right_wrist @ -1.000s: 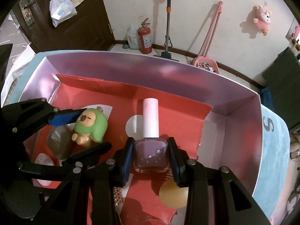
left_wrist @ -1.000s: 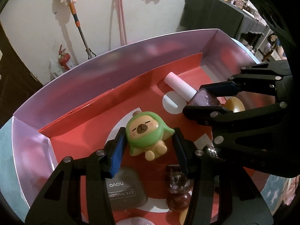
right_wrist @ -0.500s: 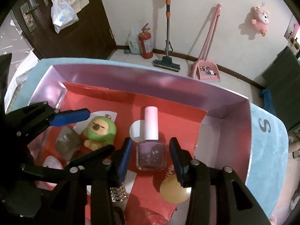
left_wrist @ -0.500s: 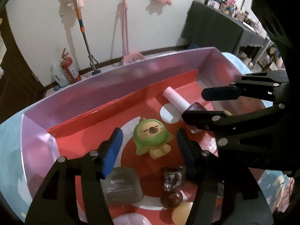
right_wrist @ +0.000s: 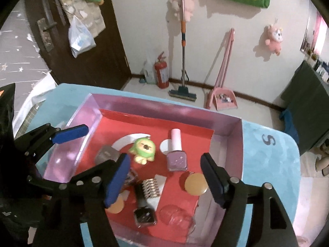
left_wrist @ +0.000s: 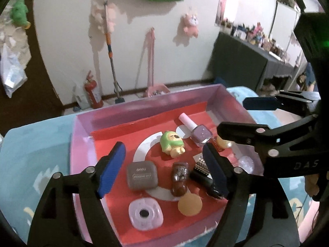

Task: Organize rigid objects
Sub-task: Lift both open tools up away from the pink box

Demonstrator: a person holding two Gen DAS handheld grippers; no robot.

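Note:
A pink-walled box (left_wrist: 144,107) (right_wrist: 164,111) with a red floor holds several small items. A green hooded toy figure (left_wrist: 171,144) (right_wrist: 144,148) lies near its middle. A purple nail polish bottle (left_wrist: 200,134) (right_wrist: 176,156) with a pink cap lies to the toy's right. My left gripper (left_wrist: 163,150) hovers above the toy, its jaws opening with nothing between the pads. My right gripper (right_wrist: 165,158) (left_wrist: 236,117) hangs above the bottle, its jaws also opening and empty.
Also in the box are a grey compact (left_wrist: 141,176), a brown beaded piece (left_wrist: 180,177), a dark bottle with a studded cap (right_wrist: 145,201), an orange disc (right_wrist: 195,184) and a lilac square case (left_wrist: 146,211). A light blue cloth (left_wrist: 37,140) lies under the box.
The left jaws spread off the green toy and the right jaws off the nail polish bottle. Both grippers rose and drew back, so the whole box now shows.

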